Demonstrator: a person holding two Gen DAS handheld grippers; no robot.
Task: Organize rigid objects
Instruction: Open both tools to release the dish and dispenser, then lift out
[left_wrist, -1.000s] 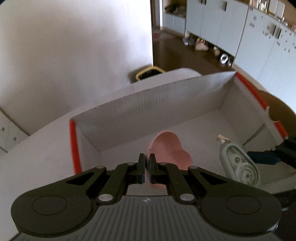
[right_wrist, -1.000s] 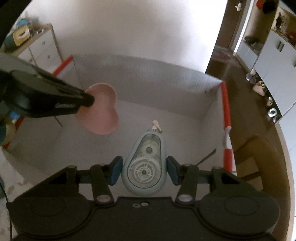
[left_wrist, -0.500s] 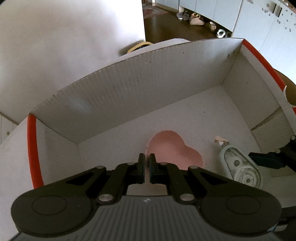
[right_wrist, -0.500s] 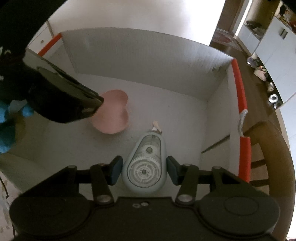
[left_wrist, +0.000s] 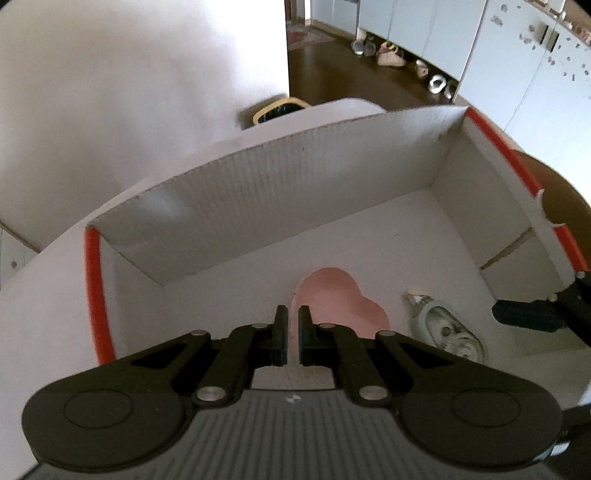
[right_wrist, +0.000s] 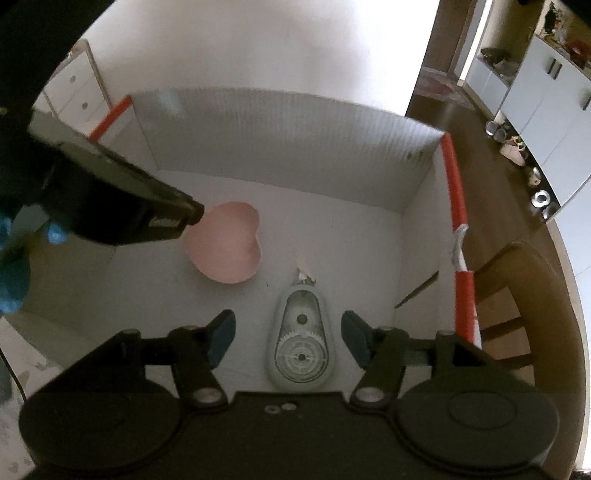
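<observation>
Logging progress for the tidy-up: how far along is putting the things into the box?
Done: the correction tape dispenser lies on the cardboard box floor; the right gripper, jaws just opening, stands clear of it. In hand: the left gripper is shut on the pink heart dish rim. Left: releasing the dish.

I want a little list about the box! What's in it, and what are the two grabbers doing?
box: white cardboard box with orange edges
pink thing: heart-shaped dish, left grabber shut on its rim
grey thing: correction tape dispenser, lying flat on the box floor
right grabber: its jaws have just been opening; the dispenser lies between them, untouched
outside the box: wooden chair to the right
</observation>
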